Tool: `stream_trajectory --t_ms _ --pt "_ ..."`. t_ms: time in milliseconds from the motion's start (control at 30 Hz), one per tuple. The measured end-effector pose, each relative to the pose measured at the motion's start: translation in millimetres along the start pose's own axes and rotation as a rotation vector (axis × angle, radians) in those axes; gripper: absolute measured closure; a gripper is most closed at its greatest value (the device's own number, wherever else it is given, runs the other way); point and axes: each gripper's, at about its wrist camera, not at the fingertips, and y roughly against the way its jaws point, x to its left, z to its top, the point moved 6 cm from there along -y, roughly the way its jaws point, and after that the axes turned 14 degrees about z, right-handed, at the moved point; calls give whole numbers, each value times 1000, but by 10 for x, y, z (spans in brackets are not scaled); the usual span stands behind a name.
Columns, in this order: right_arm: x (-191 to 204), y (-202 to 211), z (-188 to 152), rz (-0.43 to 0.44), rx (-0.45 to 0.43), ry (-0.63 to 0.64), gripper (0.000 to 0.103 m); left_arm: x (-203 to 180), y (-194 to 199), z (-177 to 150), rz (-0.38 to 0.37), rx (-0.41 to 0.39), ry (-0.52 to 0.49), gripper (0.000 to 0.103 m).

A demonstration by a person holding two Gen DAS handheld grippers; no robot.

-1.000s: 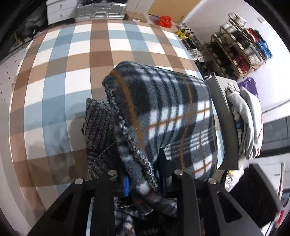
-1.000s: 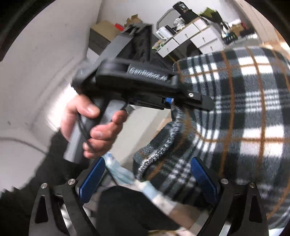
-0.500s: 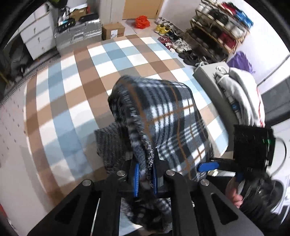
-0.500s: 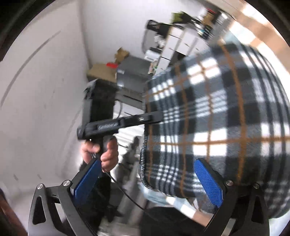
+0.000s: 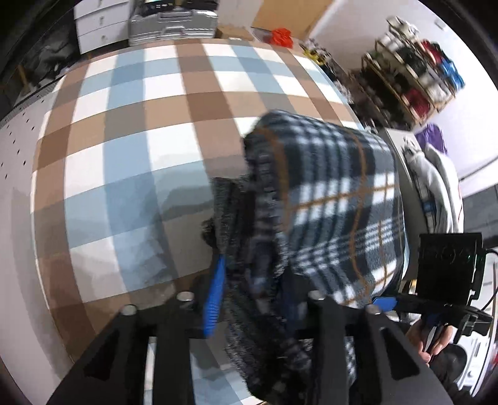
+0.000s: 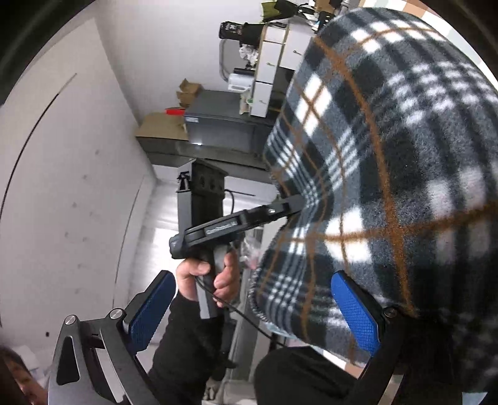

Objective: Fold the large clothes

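A dark plaid fleece garment (image 5: 336, 199) with white and orange lines hangs bunched above the checked table cover (image 5: 149, 131). In the left wrist view my left gripper (image 5: 249, 296) has its blue pads spread, with a thick fold of the garment lying between them. The left gripper also shows in the right wrist view (image 6: 239, 221), its tip under the cloth. My right gripper (image 6: 252, 308) is wide open; the garment (image 6: 404, 174) drapes over its right finger (image 6: 354, 311), and the left pad is bare.
A grey bin edge with pale folded clothes (image 5: 435, 177) stands right of the table. A shoe rack (image 5: 417, 78) and a silver case (image 5: 174, 18) lie beyond. A grey desk with boxes (image 6: 199, 134) shows behind the hand (image 6: 205, 277).
My left gripper's pads, pinched on the fleece half a second ago, have spread apart. The garment has swung and dropped closer to the table. The right gripper stayed open.
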Motion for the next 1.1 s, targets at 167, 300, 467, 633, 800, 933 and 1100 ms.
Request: stream_trajectory --t_ms 167,300,467,633,800,933,1100 --pt "41 0 -46 -34 12 -3 2 -103 434 -128 81 -101 12 71" --pt "54 -42 -35 -35 1 -9 2 -485 995 -375 -4 -263 -35 70" --pt "-50 91 33 71 -55 -120 2 -879 958 -703 -116 -250 -50 66" --pt "-121 166 75 139 -85 -174 2 -663 203 -725 -67 -141 73 66" --pt "-114 114 50 125 -64 -163 1 -419 -88 -768 -114 -213 180 66" --pt "135 131 91 39 -42 -88 0 -463 -79 -756 -104 -288 168 66" --pt "817 -94 275 -616 115 408 0 -336 -94 -785 -192 -332 178 66"
